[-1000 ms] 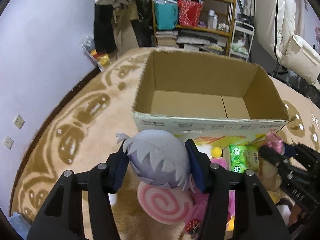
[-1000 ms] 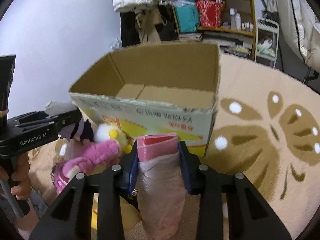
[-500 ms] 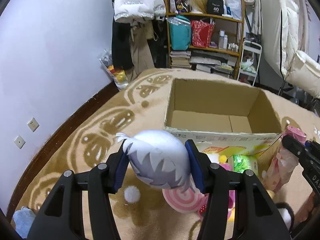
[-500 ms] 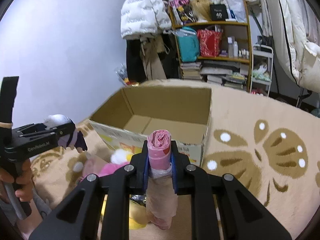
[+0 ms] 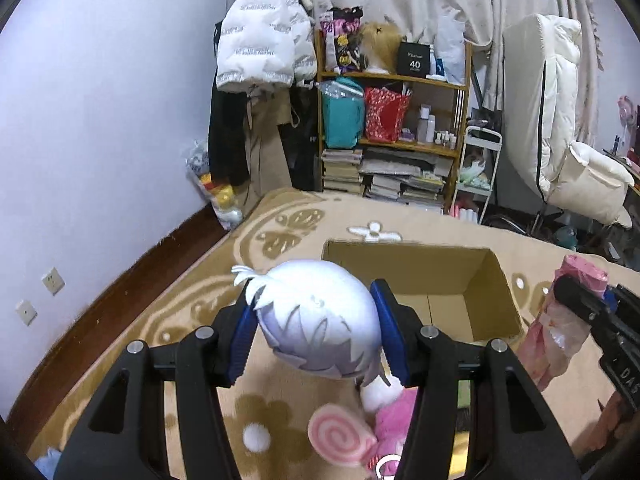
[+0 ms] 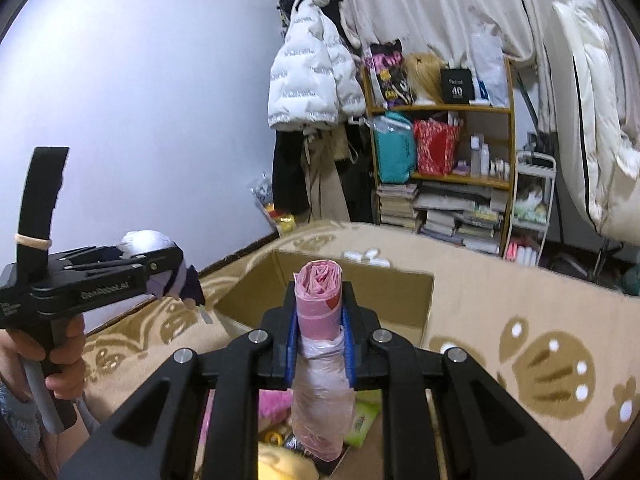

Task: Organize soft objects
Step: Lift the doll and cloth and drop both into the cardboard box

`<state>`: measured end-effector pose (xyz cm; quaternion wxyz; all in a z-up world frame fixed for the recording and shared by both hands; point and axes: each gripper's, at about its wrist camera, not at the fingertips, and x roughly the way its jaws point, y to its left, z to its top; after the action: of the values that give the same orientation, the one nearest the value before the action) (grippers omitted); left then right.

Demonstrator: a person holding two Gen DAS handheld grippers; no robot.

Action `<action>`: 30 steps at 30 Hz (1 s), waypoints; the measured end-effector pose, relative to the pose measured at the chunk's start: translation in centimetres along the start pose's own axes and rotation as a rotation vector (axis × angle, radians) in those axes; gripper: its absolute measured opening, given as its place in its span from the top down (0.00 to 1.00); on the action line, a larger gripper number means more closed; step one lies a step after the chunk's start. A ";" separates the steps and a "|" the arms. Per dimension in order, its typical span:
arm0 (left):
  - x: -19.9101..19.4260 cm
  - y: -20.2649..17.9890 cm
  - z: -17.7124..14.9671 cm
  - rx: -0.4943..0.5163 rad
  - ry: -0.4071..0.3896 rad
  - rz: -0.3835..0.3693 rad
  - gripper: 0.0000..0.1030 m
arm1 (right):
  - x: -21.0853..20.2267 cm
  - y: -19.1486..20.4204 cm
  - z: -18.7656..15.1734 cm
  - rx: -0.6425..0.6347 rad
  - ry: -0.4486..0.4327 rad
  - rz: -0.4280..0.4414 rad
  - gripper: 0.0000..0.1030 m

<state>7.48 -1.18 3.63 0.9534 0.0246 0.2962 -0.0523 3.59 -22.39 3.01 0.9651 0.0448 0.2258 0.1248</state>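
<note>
My left gripper (image 5: 316,328) is shut on a plush doll with a white-grey spiky head (image 5: 316,320), held in the air in front of an open cardboard box (image 5: 440,300). The same doll (image 6: 160,264) shows in the right wrist view, at the left, in the left gripper (image 6: 176,264). My right gripper (image 6: 320,332) is shut on a pink roll of plastic bags (image 6: 320,344), lifted over the near side of the box (image 6: 340,292). That roll (image 5: 560,320) appears at the right edge of the left wrist view.
Below the grippers lie more soft things: a pink swirl plush (image 5: 340,436), a pink fluffy toy (image 5: 396,416), a yellow plush (image 6: 280,464), a green pack (image 6: 364,416). A beige patterned carpet (image 5: 192,304) covers the floor. A shelf (image 5: 400,132), hung coats and a white chair stand behind.
Both grippers have risen with their loads, so the box now sits lower and farther in view. The right gripper's jaws squeezed the pink roll much narrower than a second ago.
</note>
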 end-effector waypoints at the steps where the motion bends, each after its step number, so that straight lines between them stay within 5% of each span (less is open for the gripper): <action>1: 0.1 -0.1 0.4 0.005 -0.008 0.002 0.47 | 0.1 -0.1 0.6 -0.004 -0.011 0.001 0.82; 14: 4.5 -1.8 3.3 0.062 -0.008 -0.006 0.47 | 4.3 -1.8 4.2 0.011 -0.062 0.017 0.82; 30: 10.8 -4.7 0.8 0.125 0.125 -0.093 0.45 | 9.2 -3.3 1.9 0.034 0.033 0.009 0.81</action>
<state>16.22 -6.80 -1.91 0.9262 0.0734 0.3520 -0.1133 13.18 -23.19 0.32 0.9598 0.0601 0.2436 0.1259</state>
